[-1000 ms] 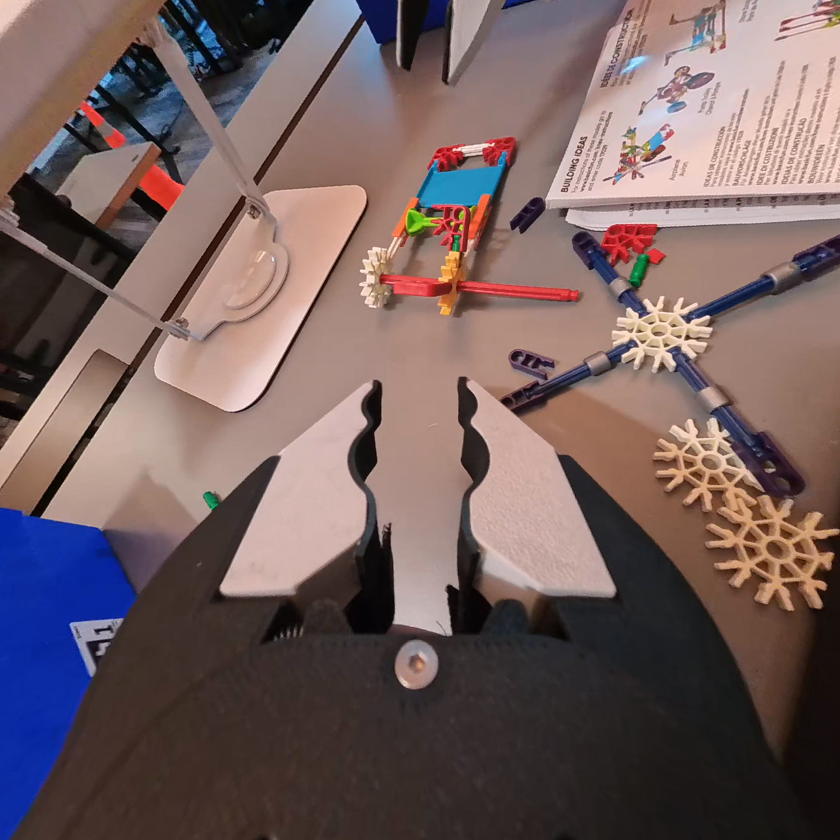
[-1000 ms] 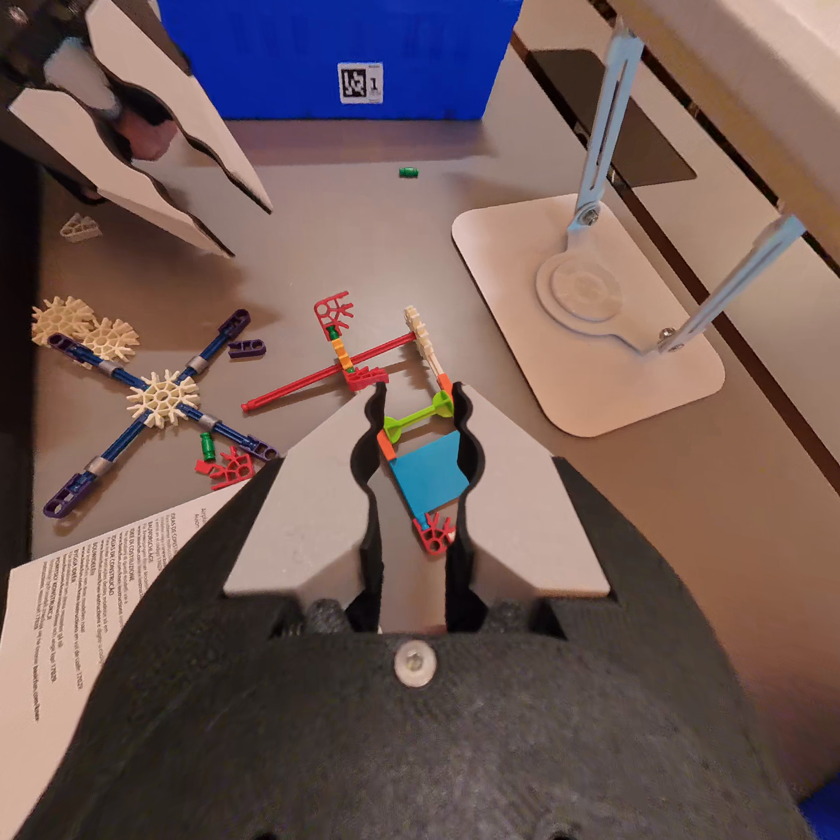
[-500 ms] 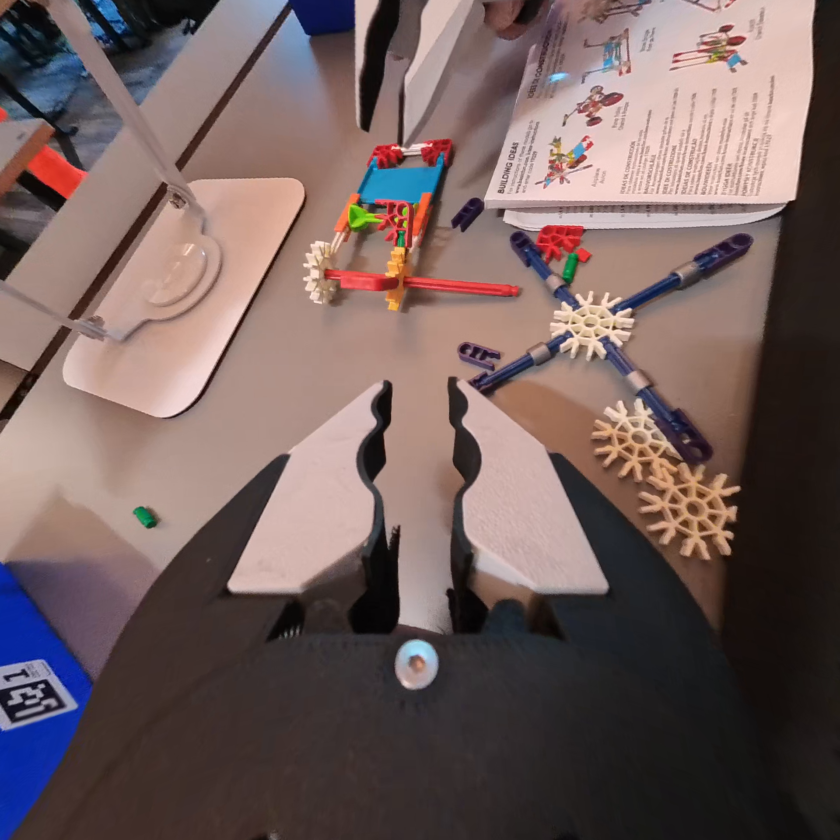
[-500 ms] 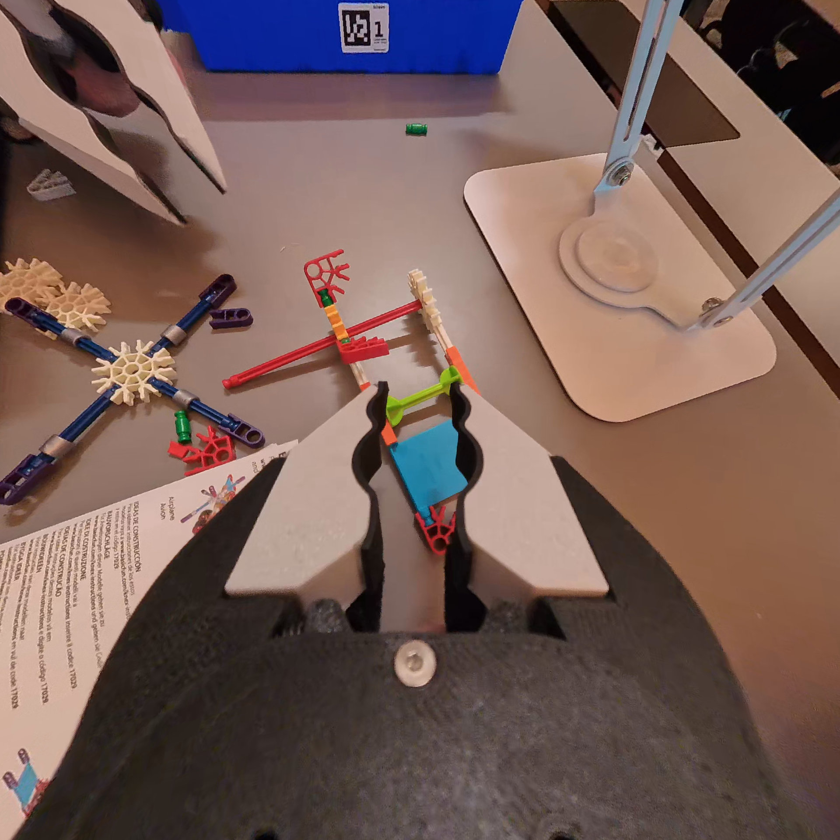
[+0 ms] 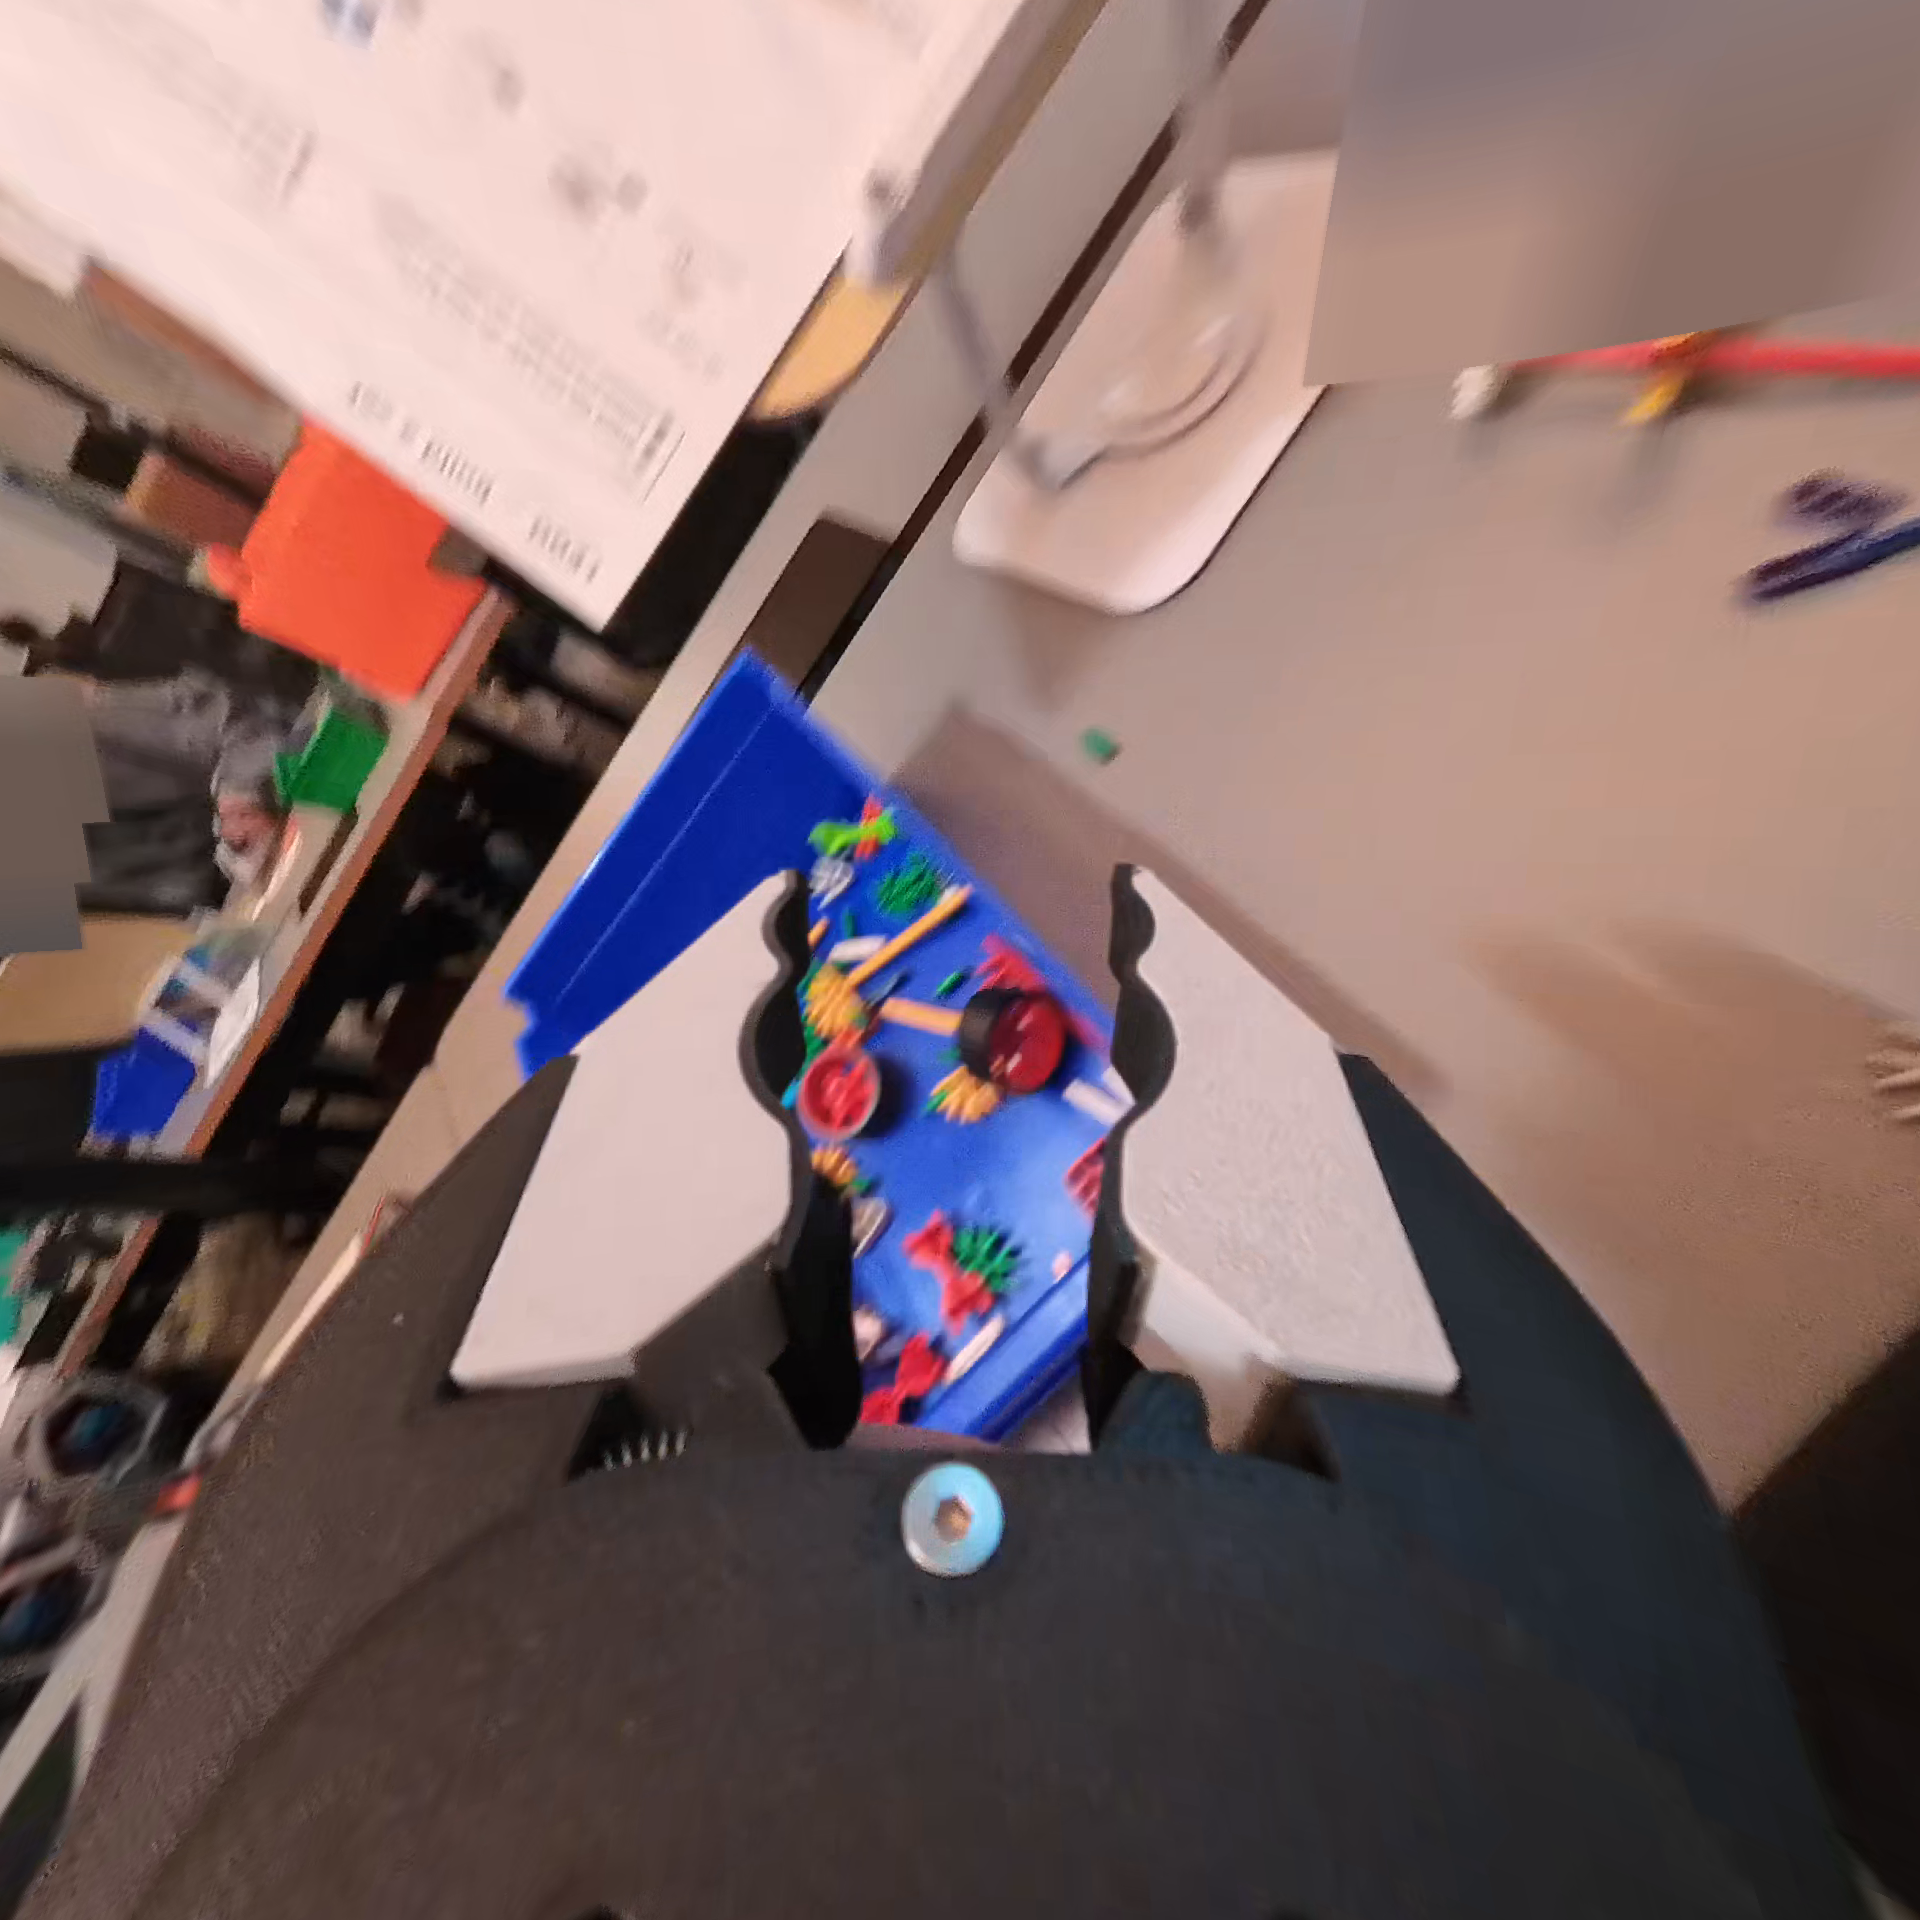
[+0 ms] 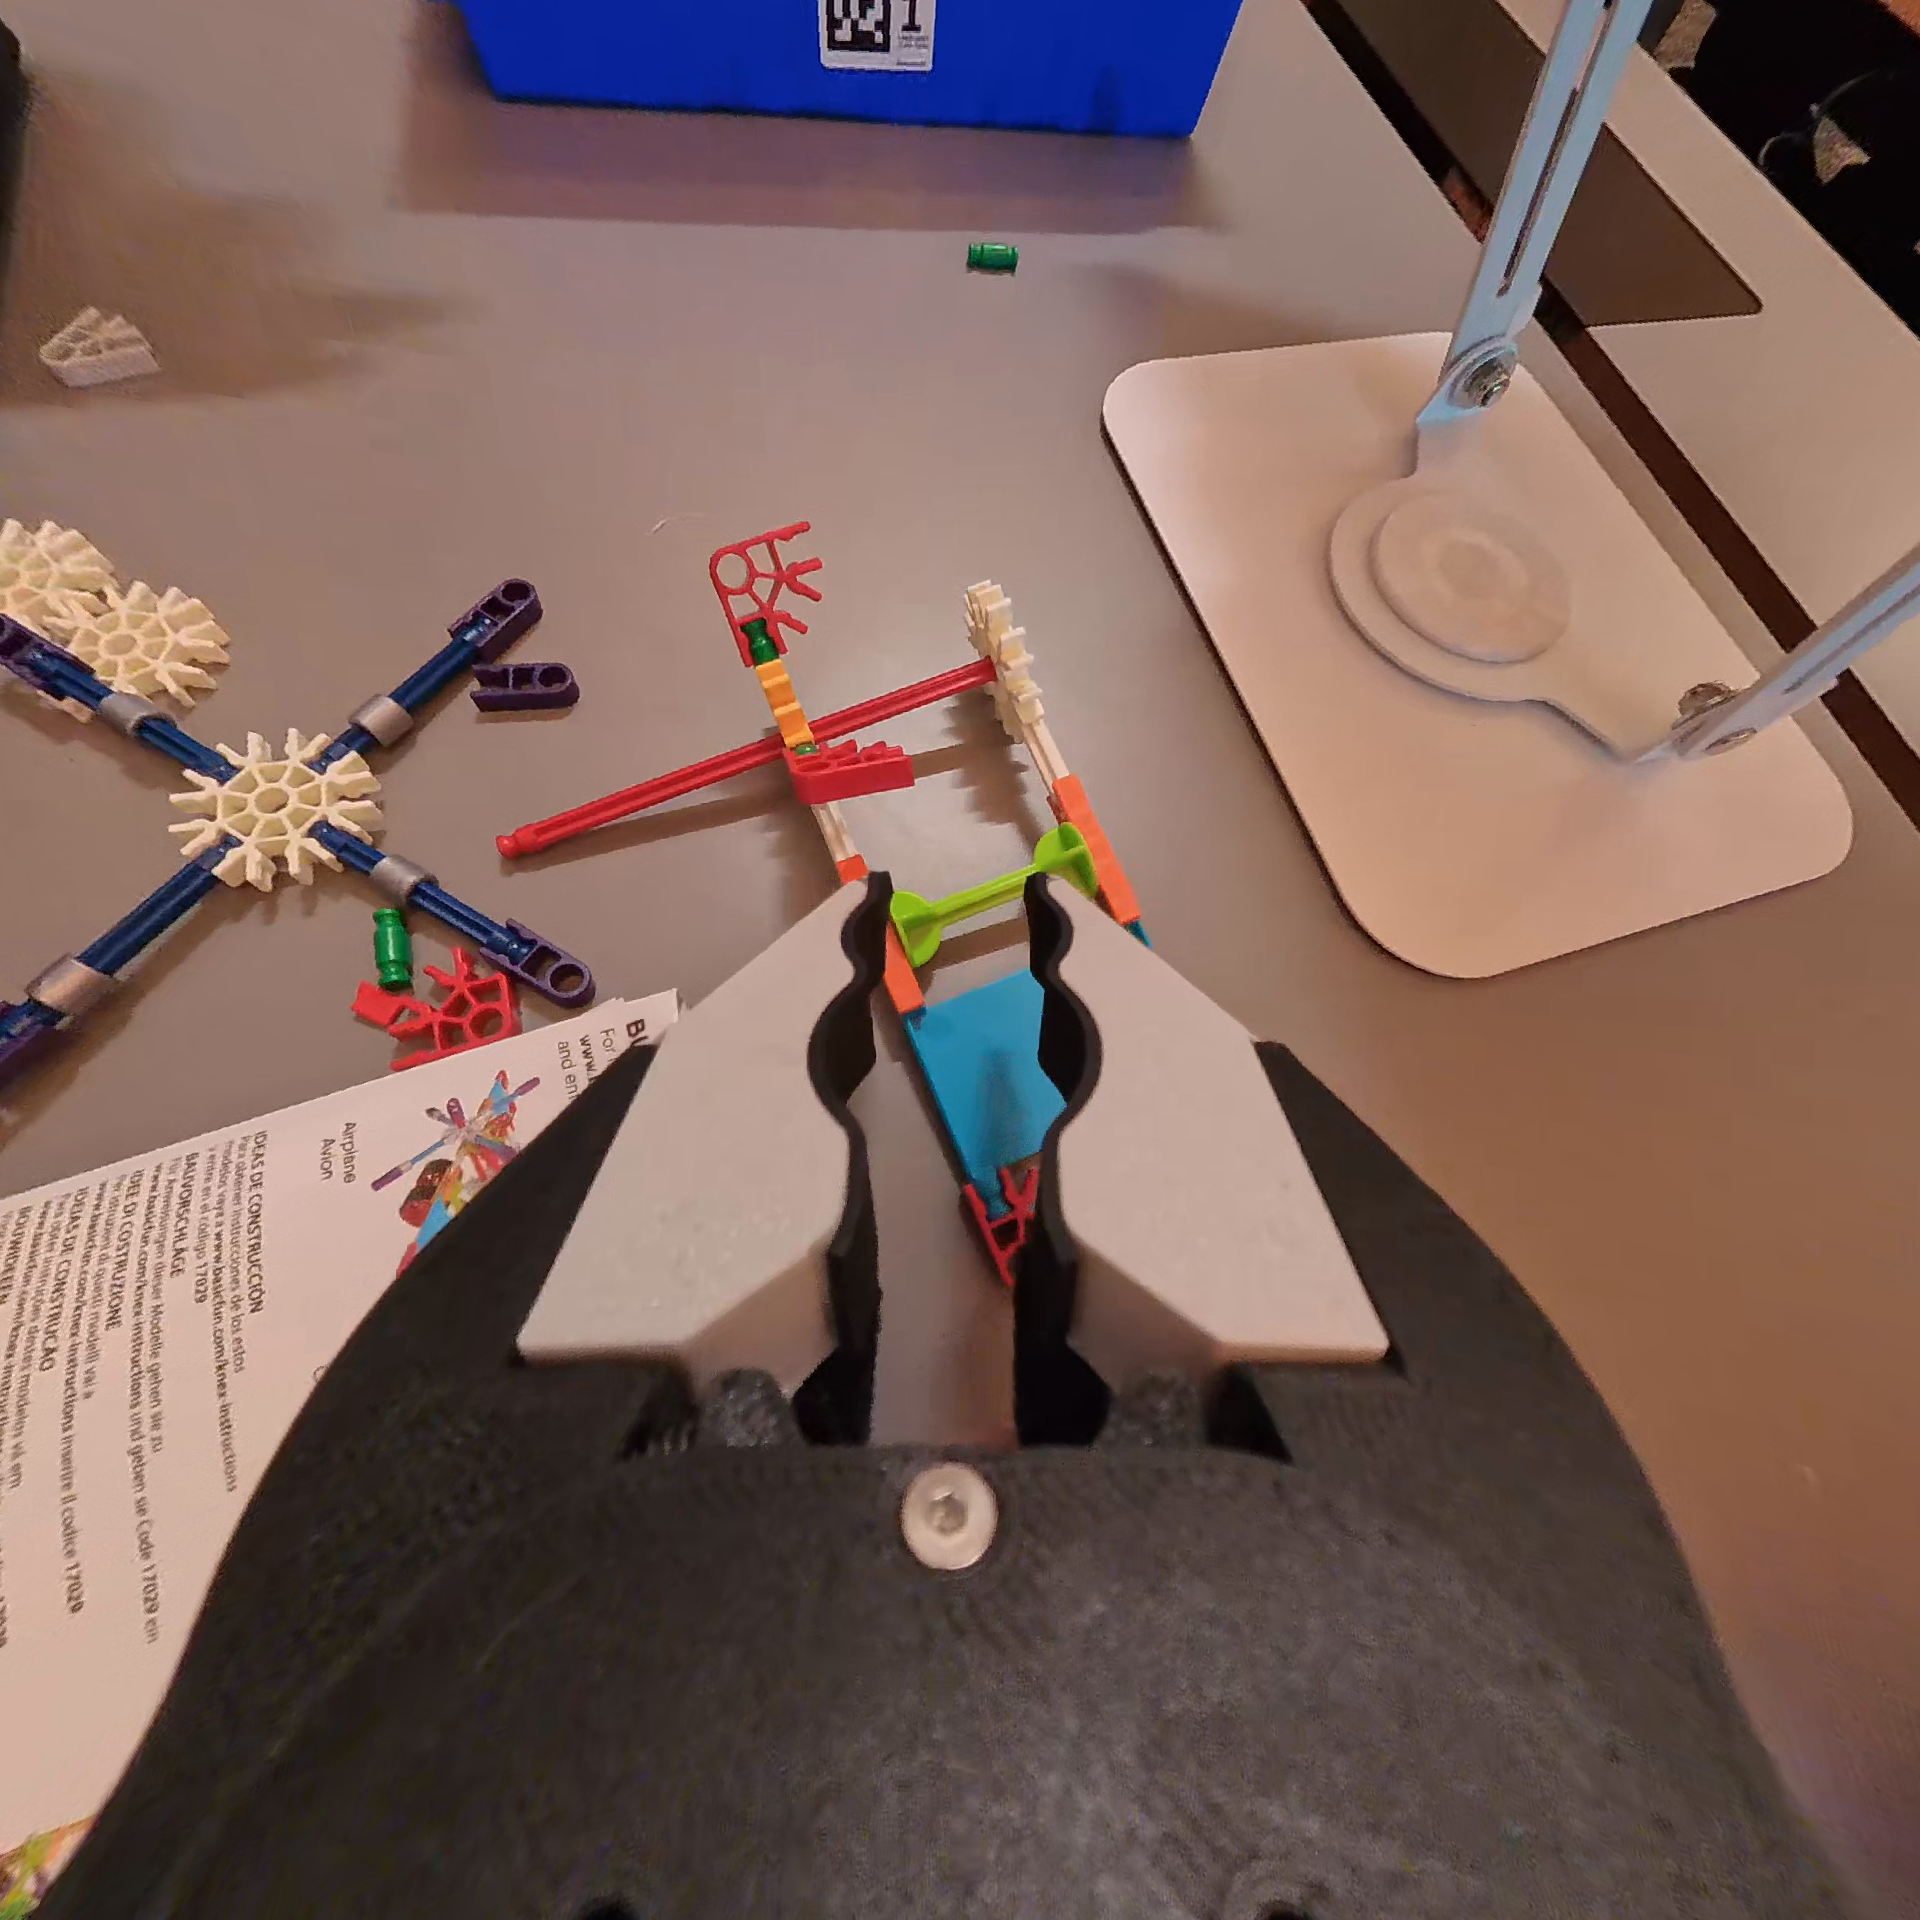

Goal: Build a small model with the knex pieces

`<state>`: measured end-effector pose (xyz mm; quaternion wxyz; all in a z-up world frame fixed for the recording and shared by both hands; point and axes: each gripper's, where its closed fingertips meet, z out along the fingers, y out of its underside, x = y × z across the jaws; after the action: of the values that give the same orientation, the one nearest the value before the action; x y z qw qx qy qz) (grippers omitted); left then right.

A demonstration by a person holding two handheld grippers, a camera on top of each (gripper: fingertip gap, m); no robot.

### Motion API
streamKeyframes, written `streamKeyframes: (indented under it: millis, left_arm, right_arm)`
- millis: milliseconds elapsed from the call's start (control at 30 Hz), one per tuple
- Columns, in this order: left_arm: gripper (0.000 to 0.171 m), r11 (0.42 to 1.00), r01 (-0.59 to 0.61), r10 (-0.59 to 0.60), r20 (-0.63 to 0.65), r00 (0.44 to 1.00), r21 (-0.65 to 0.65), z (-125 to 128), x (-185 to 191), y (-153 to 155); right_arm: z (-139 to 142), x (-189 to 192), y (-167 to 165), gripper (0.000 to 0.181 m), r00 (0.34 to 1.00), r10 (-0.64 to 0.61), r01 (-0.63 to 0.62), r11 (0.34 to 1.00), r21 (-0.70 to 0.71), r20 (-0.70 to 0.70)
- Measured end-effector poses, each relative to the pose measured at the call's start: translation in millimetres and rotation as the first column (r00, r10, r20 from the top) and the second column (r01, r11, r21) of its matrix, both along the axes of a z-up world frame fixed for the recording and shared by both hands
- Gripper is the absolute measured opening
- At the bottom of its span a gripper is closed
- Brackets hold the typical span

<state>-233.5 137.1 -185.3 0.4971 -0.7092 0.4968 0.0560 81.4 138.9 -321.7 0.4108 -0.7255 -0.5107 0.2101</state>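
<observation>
Over the blue bin [image 5: 665, 883] at the bench's end hangs the left gripper [image 5: 961, 894], which half a second ago pointed along the bench at the toy frame and the blue cross of rods. Its view has swung round and is blurred with motion. Between its jaws, now wider apart than a moment ago and holding nothing, lie the bin's loose parts: red wheels [image 5: 842, 1091], orange and green connectors, short rods. That swing away from the built pieces toward the parts store reads as a reach for a fresh piece, though which one cannot be told.

Near the other end, the right gripper [image 6: 956, 883] has barely shifted. Its jaws stand a little open above the toy frame [image 6: 977, 1060], with the frame's blue panel and lime rod [image 6: 987, 894] showing between them; whether they touch it is unclear, and nothing is clamped. The frame lies flat on the bench [image 6: 623, 395], its red rod [image 6: 727, 769] and white gear [image 6: 1003, 660] reaching away from the jaws.

Left of it lie the blue cross with a white snowflake hub [image 6: 272, 795], a purple clip [image 6: 525, 686] and a printed booklet [image 6: 208, 1299]. A white stand base [image 6: 1455, 644] sits to the right, and a green peg [image 6: 992, 257] lies near the bin.
</observation>
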Motion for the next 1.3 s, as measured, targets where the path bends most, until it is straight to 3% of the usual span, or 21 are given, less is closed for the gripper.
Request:
streamKeyframes:
  millis: [100, 300, 433, 567, 667, 833, 1000, 1133, 1200, 1300]
  left_arm:
    - [0.051, 0.989, -0.111, 0.103, -0.082, 0.991, -0.099, -16.3, -45.6, 30.9]
    - [0.038, 0.935, -0.225, 0.176, -0.189, 0.966, -0.276, -74.2, -89.6, 90.6]
    - [0.038, 0.879, -0.219, 0.108, -0.271, 0.957, -0.423, -111.6, -108.1, 95.0]
    - [0.034, 0.864, -0.139, 0.053, -0.187, 0.981, -0.485, -119.5, -91.7, 105.8]
    - [0.034, 0.891, -0.136, 0.028, -0.248, 0.968, -0.432, -123.3, -82.7, 123.1]
    - [0.032, 0.833, -0.154, 0.086, -0.15, 0.985, -0.532, -134.3, -56.9, 141.8]
    - [0.02, 0.827, -0.15, 0.117, -0.094, 0.989, -0.542, -139.5, -50.3, 168.9]
    - [0.017, 0.752, -0.2, 0.182, -0.094, 0.979, -0.628, -151.1, -49.8, 175.6]
    - [0.018, 0.676, -0.214, 0.213, -0.091, 0.973, -0.705, -160.2, -47.8, 168.7]
    - [0.02, 0.655, -0.233, 0.249, -0.086, 0.965, -0.719, -164.5, -47.4, 172.8]
  right_arm:
    - [1.5, 0.1, 1.3, 0.024, 1.0, -0.005, 0.005, 1.0, 0.013, -0.005]
    - [4.7, 6.9, 5.2, 0.022, 0.999, -0.026, 0.026, 0.999, 0.032, -0.023]
    - [1.3, 10.8, 9.1, 0.022, 0.999, -0.041, 0.042, 0.999, 0.022, -0.028]
    - [-2.5, 13.4, 11.6, 0.021, 0.999, -0.044, 0.044, 0.999, 0.025, -0.019]
    - [0.4, 14.2, 13.8, 0.02, 0.998, -0.052, 0.053, 0.998, 0.025, -0.039]
    - [4.1, 16.3, 14.9, 0.019, 0.997, -0.064, 0.065, 0.997, 0.037, -0.041]
    - [1.2, 16.5, 14.6, 0.018, 0.997, -0.062, 0.063, 0.998, 0.025, -0.042]
    - [0.4, 15.4, 14.0, 0.018, 0.997, -0.06, 0.061, 0.998, 0.026, -0.039]
    - [0.8, 14.7, 13.2, 0.018, 0.998, -0.057, 0.058, 0.998, 0.026, -0.039]
    - [-0.3, 13.9, 11.9, 0.018, 0.998, -0.051, 0.051, 0.998, 0.025, -0.035]
